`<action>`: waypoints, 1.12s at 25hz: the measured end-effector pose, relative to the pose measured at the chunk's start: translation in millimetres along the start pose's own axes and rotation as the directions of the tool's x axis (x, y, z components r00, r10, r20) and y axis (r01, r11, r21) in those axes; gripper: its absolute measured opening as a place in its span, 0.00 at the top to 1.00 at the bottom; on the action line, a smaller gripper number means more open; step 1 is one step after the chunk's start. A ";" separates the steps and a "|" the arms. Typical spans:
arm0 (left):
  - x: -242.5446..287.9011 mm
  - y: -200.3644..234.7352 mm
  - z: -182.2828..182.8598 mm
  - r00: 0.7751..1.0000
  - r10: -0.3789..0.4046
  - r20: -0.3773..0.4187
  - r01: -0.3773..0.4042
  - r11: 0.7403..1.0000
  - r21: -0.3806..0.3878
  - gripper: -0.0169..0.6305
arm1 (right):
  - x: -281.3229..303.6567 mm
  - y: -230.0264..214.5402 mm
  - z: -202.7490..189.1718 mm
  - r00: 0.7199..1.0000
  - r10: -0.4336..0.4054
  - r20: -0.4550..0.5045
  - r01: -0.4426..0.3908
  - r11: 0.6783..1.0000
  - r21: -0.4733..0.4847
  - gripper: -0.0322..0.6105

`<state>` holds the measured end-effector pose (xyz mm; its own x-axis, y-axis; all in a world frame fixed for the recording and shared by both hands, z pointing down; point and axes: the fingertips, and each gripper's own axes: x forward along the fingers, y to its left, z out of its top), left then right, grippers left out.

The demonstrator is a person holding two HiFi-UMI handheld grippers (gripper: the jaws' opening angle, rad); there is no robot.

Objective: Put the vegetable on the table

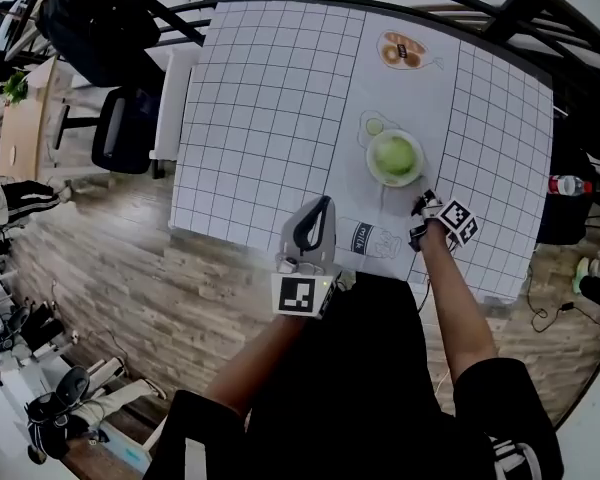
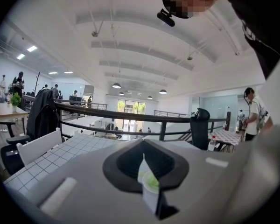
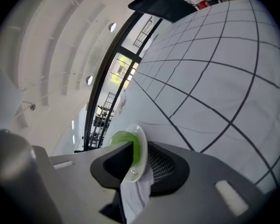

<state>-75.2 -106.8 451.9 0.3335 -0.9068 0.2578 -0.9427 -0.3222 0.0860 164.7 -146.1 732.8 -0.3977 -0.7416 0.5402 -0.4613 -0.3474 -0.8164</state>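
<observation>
A green leafy vegetable (image 1: 394,154) lies on a white plate (image 1: 416,171) on the pale placemat in the middle of the table (image 1: 260,118). My right gripper (image 1: 425,206) is at the plate's near right rim. In the right gripper view the plate (image 3: 140,149) stands edge-on between the jaws with the vegetable (image 3: 122,140) on it, and the right gripper (image 3: 137,164) is shut on the rim. My left gripper (image 1: 312,230) hovers over the table's near edge, shut and empty. Through the thin slit of the left gripper (image 2: 147,171) a sliver of the vegetable (image 2: 152,182) shows.
The placemat carries printed pictures: pancakes (image 1: 402,51) at the far end and a milk carton (image 1: 363,238) near me. A black office chair (image 1: 128,128) stands left of the table. A water bottle (image 1: 570,185) stands off the table's right side. A dark railing runs behind.
</observation>
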 end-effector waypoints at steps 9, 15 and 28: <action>-18.3 -11.6 1.1 0.995 -0.091 0.034 0.091 0.996 0.002 0.96 | -32.3 53.5 -7.7 0.996 0.068 0.058 -0.065 0.996 -0.056 0.81; -31.1 -7.4 9.7 0.990 -0.126 0.062 0.127 0.992 -0.003 0.96 | -71.2 116.8 -34.3 0.981 0.161 0.113 -0.159 0.987 -0.020 0.85; -67.2 -15.4 25.4 0.950 -0.287 0.127 0.287 0.958 0.016 0.96 | -161.4 217.3 -96.1 0.979 0.154 0.132 -0.049 0.811 -0.583 0.96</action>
<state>-82.9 -47.8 408.8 0.5874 -0.8034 0.0976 -0.8072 -0.5732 0.1409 52.5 -46.7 487.9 -0.3554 -0.8557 0.3762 -0.8171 0.0889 -0.5696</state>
